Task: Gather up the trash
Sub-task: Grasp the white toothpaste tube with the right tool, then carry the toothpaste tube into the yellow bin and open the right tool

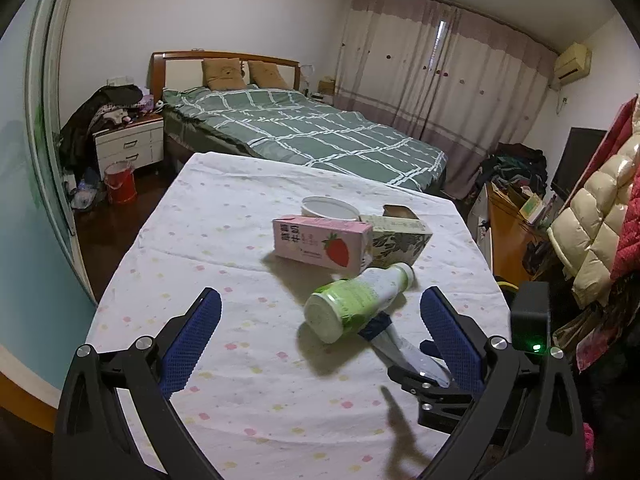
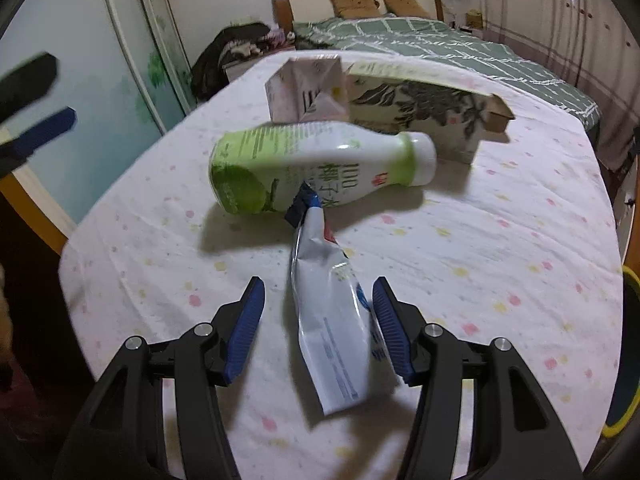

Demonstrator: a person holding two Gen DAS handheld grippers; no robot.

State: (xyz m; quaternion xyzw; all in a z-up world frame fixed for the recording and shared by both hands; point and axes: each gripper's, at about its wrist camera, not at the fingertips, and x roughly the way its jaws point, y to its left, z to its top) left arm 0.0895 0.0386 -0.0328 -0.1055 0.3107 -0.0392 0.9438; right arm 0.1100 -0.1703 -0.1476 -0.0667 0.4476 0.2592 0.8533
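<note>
- The right gripper [image 2: 318, 328] stands half open around a crinkly white and blue snack wrapper [image 2: 332, 328]; one blue pad touches it, the other is well apart, so nothing is squeezed yet
- The left gripper [image 1: 320, 340] is wide open and holds nothing
- The wrapper's far tip leans on a green and white drink bottle [image 2: 320, 168] lying on its side on the spotty tablecloth [image 2: 500, 240]
- Behind sit a pink strawberry milk carton [image 1: 320, 246], a flowery box [image 1: 400, 240] and a white bowl [image 1: 330, 207]
- The thin wrapper could slip out (it is floppy), and a bump may roll the bottle off
</note>
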